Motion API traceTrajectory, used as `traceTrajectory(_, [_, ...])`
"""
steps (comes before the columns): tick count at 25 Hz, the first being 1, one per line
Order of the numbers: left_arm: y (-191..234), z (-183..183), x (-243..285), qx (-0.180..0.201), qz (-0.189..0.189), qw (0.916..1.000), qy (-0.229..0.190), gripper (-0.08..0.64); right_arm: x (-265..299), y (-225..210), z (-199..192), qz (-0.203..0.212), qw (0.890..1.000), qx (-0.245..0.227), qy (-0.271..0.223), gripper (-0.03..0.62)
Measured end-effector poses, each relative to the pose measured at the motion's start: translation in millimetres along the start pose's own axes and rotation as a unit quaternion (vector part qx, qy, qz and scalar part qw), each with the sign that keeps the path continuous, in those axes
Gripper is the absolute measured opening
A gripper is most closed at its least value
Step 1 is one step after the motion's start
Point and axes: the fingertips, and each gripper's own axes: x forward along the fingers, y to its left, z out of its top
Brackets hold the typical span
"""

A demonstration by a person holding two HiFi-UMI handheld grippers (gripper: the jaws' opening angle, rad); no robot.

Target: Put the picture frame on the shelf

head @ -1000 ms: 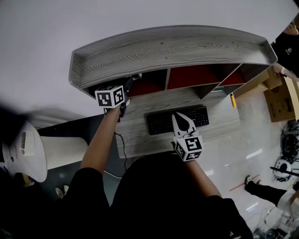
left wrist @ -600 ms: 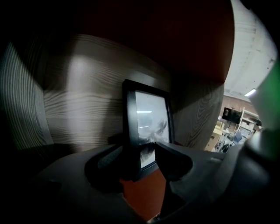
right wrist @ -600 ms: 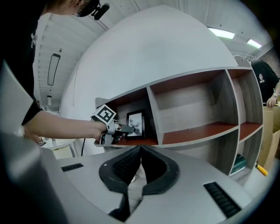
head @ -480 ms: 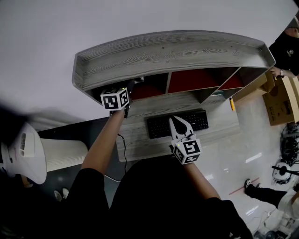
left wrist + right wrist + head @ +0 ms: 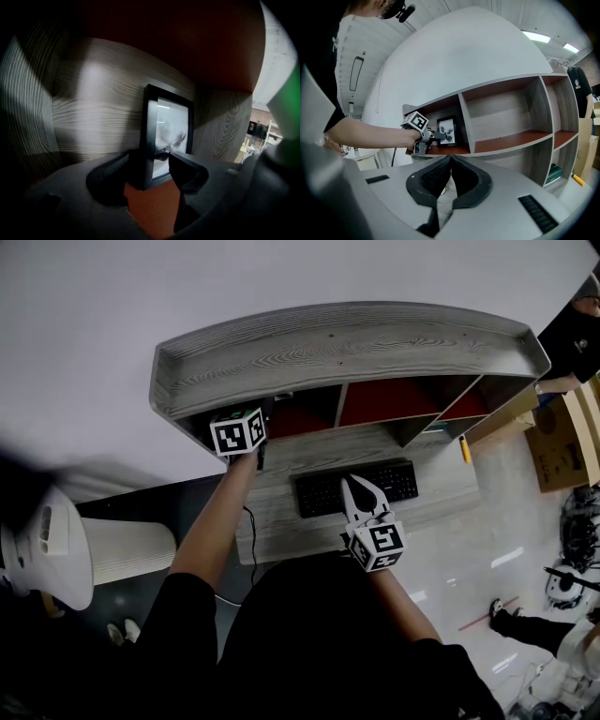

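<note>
In the leftmost compartment of the shelf [image 5: 506, 108], the picture frame [image 5: 166, 133] stood upright on the red board [image 5: 154, 206], set toward the back and just beside the divider [image 5: 466, 124], its glass facing outward where it could be seen from the room. The left tool [image 5: 149, 169] reached in around it with a jaw on either side of the frame's lower edge. The jaws had just been opening and now stood released, spread wide enough that the frame seemed to stand on its own base rather than in the grip. That reads as the let-go step, with the placing nearly done; drawing the tool straight back would matter, since a brush from either jaw could tip the frame. The right tool [image 5: 450, 180] was clenched on nothing, parked low above the keyboard [image 5: 323, 491] on the counter [image 5: 281, 531], out of the working arm's way.
</note>
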Motion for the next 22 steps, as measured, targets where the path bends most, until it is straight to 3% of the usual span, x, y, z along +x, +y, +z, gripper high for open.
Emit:
traceTrajectory(12, [7, -4, -13, -0.011, 0.008, 0.9998, -0.014, 0.276, -9, 0, 2, -0.014, 1.0, -0.002, -0.004, 0.012])
traceTrajectory(22, [-6, -5, -75, -0.009, -0.018, 0.9971, -0.074, 0.276, -8, 6, -1, -0.012, 1.0, -0.005, 0.02, 0.012])
